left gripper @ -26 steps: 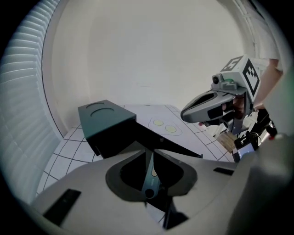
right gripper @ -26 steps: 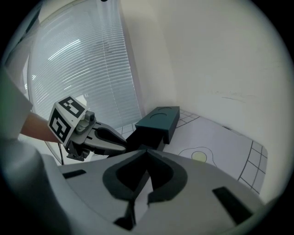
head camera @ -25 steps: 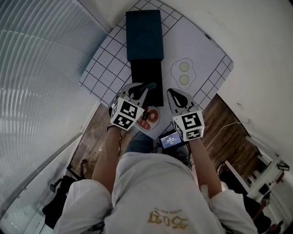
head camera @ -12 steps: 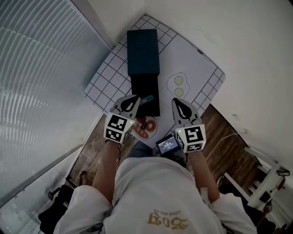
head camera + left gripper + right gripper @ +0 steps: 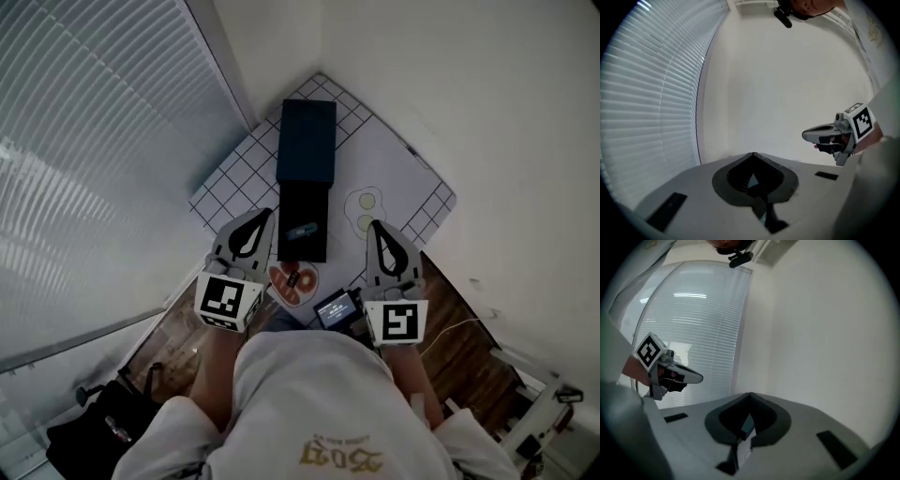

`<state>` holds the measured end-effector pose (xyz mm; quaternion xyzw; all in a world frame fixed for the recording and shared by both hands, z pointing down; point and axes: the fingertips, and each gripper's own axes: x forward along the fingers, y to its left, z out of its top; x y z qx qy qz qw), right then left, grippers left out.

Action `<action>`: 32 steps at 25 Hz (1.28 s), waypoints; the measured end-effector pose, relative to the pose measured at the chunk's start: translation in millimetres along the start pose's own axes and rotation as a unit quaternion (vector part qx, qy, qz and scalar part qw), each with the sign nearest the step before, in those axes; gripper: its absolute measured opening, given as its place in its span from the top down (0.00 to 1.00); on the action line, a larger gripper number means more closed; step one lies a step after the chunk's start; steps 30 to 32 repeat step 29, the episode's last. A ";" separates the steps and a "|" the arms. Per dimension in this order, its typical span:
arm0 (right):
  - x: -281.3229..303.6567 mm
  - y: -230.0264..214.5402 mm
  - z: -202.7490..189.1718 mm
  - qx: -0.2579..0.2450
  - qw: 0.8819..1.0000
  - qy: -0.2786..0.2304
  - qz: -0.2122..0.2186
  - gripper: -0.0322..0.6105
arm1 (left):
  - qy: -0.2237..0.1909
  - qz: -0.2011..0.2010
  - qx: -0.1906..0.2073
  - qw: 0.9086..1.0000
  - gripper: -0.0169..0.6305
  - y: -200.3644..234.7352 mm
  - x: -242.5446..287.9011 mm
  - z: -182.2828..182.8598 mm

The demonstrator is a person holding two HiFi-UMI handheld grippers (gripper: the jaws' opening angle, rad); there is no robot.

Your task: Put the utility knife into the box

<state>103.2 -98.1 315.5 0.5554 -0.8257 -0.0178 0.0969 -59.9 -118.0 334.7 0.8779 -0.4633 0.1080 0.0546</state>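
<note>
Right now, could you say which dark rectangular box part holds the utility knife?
The black box part nearer the person; the dark blue part beyond shows none.

The person wears a white short-sleeved T-shirt (image 5: pixel 309 394) with gold chest print (image 5: pixel 344 457). The pale grey left gripper (image 5: pixel 266 214) and right gripper (image 5: pixel 375 225) bear black-and-white marker cubes (image 5: pixel 225 300).

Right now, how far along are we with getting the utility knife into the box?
Done: the utility knife lies in the open black box. In hand: nothing; the left gripper and right gripper are shut and empty, clear of the box. Left: nothing I can see.
</note>
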 end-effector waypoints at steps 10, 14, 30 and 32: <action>-9.8 -8.1 28.4 0.016 1.000 -0.018 0.015 0.94 | -0.083 0.060 0.026 0.994 0.96 0.5 -38.1 59.5; -13.7 -13.6 23.7 0.033 0.999 -0.014 0.010 0.94 | -0.084 0.071 0.026 0.994 0.96 3.3 -41.5 61.9; -13.2 -12.4 15.1 0.038 0.999 -0.004 0.015 0.94 | -0.069 0.061 0.034 0.995 0.96 5.6 -38.1 57.1; -13.2 -12.4 15.1 0.038 0.999 -0.004 0.015 0.94 | -0.069 0.061 0.034 0.995 0.96 5.6 -38.1 57.1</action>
